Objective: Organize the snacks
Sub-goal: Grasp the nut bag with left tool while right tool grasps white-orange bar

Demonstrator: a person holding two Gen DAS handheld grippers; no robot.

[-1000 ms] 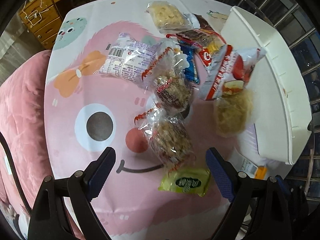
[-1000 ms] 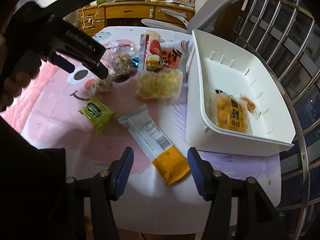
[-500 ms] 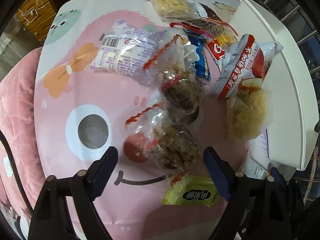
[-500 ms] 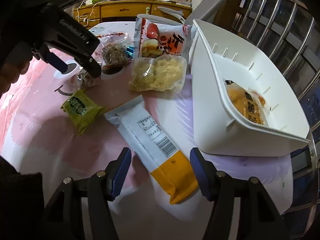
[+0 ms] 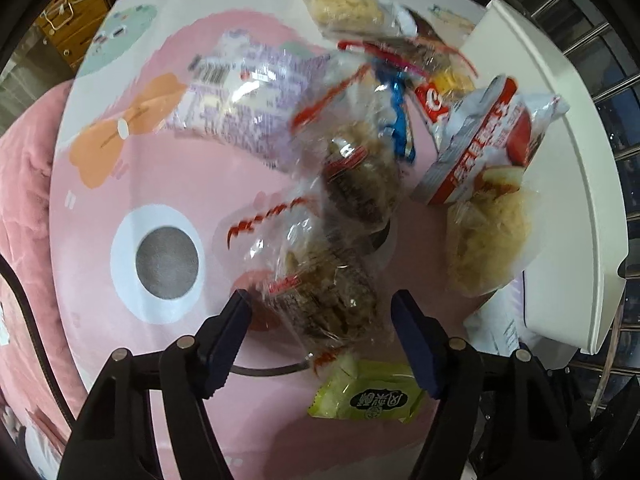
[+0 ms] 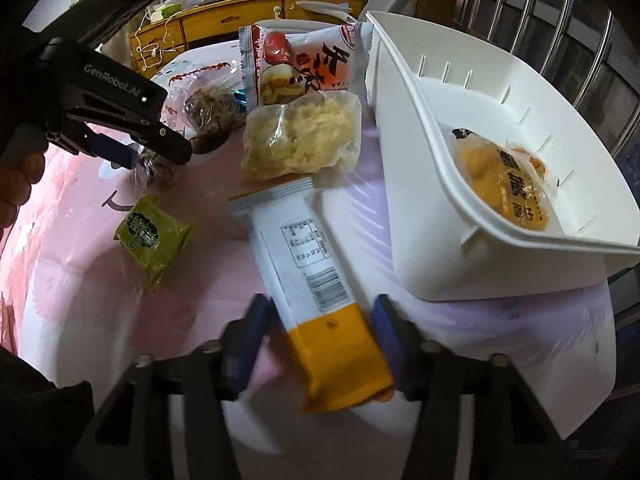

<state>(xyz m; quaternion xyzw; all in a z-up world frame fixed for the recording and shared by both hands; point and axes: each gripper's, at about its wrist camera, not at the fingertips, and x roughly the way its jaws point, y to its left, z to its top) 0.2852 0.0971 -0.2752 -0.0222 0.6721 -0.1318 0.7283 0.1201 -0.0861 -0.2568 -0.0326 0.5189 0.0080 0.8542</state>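
snacks lie on the table [image 6: 100, 320] beside a white basket [image 6: 436, 216]. the left tongs [image 5: 320, 316] are closing around a clear cake packet [image 5: 320, 296], not pressing it. the right tongs [image 6: 320, 332] are closing around a white-orange bar [image 6: 316, 280].

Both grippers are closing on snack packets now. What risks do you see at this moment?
The left gripper is closing around a clear-wrapped brown cake; its brittle contents may crumble. The right gripper is closing across the orange end of a long packet; held so near the end, it may droop and catch the white bin.
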